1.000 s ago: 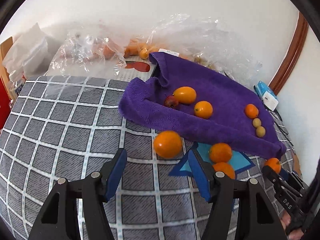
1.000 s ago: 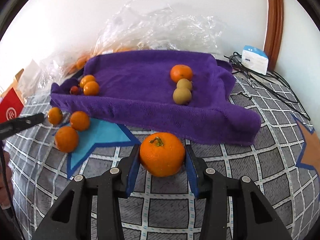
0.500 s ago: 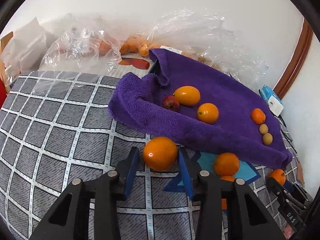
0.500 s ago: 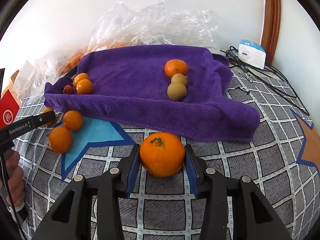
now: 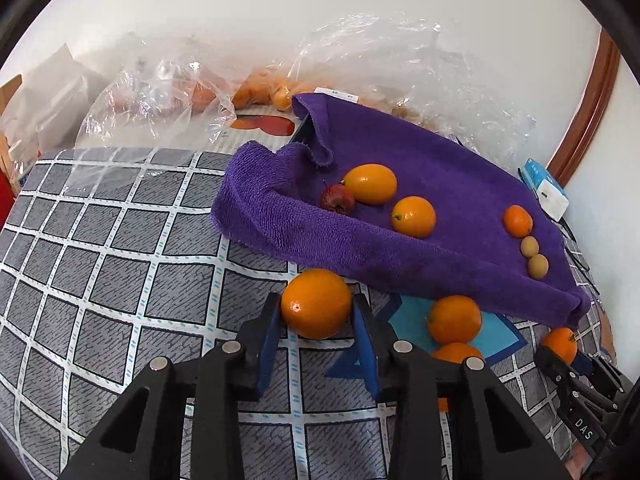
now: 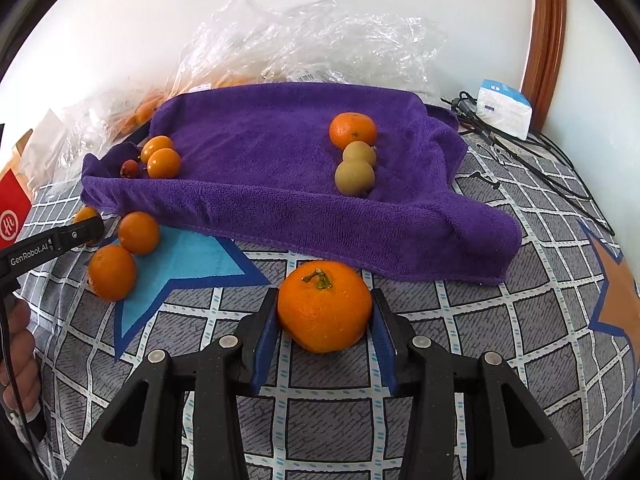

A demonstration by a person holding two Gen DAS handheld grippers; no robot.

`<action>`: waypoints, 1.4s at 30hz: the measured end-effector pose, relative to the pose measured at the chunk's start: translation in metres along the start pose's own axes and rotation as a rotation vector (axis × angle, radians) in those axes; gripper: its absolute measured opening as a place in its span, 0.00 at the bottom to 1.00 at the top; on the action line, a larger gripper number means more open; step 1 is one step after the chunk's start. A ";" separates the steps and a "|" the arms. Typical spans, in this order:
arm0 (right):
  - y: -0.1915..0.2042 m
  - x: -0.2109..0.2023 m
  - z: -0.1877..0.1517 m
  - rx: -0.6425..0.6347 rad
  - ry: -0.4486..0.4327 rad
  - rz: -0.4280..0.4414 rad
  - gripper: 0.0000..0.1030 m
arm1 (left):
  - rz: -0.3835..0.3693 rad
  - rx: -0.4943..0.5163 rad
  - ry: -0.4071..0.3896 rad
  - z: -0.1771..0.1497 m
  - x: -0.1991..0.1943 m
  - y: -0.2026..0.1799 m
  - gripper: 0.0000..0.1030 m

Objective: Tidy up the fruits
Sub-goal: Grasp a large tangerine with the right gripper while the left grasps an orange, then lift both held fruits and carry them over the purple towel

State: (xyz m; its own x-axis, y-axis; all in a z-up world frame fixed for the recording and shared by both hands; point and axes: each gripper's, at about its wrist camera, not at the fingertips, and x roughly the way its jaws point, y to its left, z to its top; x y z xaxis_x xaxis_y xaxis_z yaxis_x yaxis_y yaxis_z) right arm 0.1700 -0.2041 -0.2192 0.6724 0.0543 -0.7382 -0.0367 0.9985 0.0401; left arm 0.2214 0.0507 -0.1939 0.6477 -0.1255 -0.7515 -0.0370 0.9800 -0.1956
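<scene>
Left wrist view: the left gripper (image 5: pixel 318 322) has just been closing, and its blue pads now pinch a smooth round orange (image 5: pixel 316 303) that a second ago lay free ahead of spread jaws. The fruit sits on the grey checked cloth (image 5: pixel 120 260) just in front of the rumpled purple towel (image 5: pixel 440 184), so a lift looks next

Right wrist view: the right gripper (image 6: pixel 324 326) is unchanged, clamped on a stemmed orange mandarin (image 6: pixel 323 306) just before the towel's front edge. With both fruits gripped, I judge both are ready to go onto the towel beside the sorted fruit
</scene>
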 end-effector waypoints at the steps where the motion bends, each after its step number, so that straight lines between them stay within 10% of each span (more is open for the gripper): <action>1: 0.001 0.000 0.000 -0.006 -0.001 -0.002 0.42 | -0.002 0.002 -0.005 -0.001 -0.001 -0.001 0.32; 18: 0.003 -0.014 0.000 -0.006 -0.064 0.049 0.42 | -0.001 -0.023 -0.221 0.002 -0.044 0.008 0.32; 42: -0.011 -0.024 -0.001 0.079 -0.102 0.082 0.42 | -0.044 -0.087 -0.259 0.007 -0.059 0.014 0.32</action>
State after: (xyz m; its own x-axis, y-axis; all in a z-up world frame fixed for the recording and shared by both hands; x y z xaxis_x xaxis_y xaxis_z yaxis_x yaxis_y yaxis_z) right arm 0.1533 -0.2165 -0.2027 0.7410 0.1312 -0.6585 -0.0387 0.9874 0.1532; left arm 0.1879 0.0728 -0.1482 0.8228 -0.1128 -0.5570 -0.0627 0.9561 -0.2863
